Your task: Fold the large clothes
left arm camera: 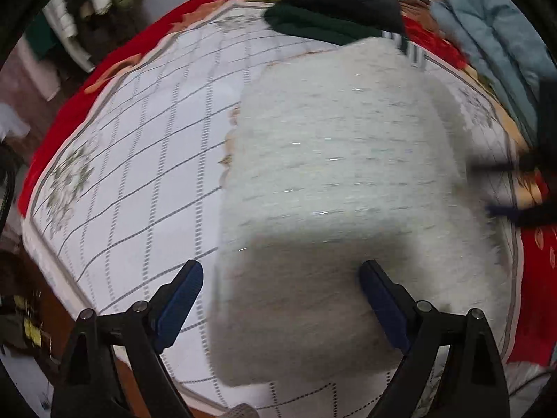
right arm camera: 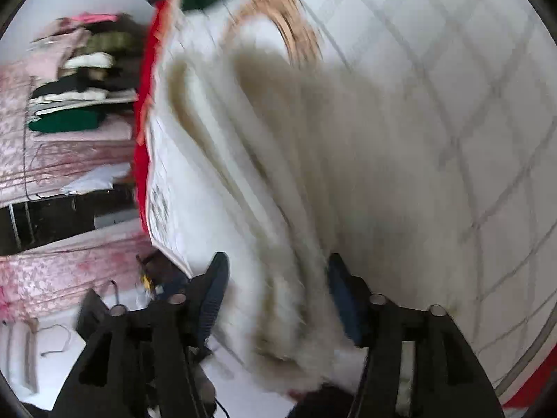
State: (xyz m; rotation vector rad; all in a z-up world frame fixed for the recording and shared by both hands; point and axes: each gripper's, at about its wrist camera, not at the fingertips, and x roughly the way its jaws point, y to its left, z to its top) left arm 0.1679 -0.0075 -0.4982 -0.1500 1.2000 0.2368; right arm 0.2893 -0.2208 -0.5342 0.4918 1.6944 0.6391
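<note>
A white fuzzy sweater (left arm camera: 341, 181) lies folded into a thick block on the checked white bedspread (left arm camera: 139, 146). My left gripper (left arm camera: 280, 270) hovers over its near left corner, open wide. One blue pad (left arm camera: 379, 299) is over the sweater and the other (left arm camera: 181, 299) is over the bedspread. In the right wrist view the sweater's layered edge (right arm camera: 285, 209) runs between the fingers of my right gripper (right arm camera: 277, 261), which stands open. The picture is blurred there. In the left wrist view the right gripper (left arm camera: 484, 188) shows as a dark blur at the sweater's right side.
Dark green and black folded clothes (left arm camera: 330, 10) and a light blue padded jacket (left arm camera: 487, 35) lie at the bed's far side. A red blanket (left arm camera: 69, 104) borders the bedspread. Stacked clothes (right arm camera: 80, 80) sit on a pink-covered surface beyond the bed's edge.
</note>
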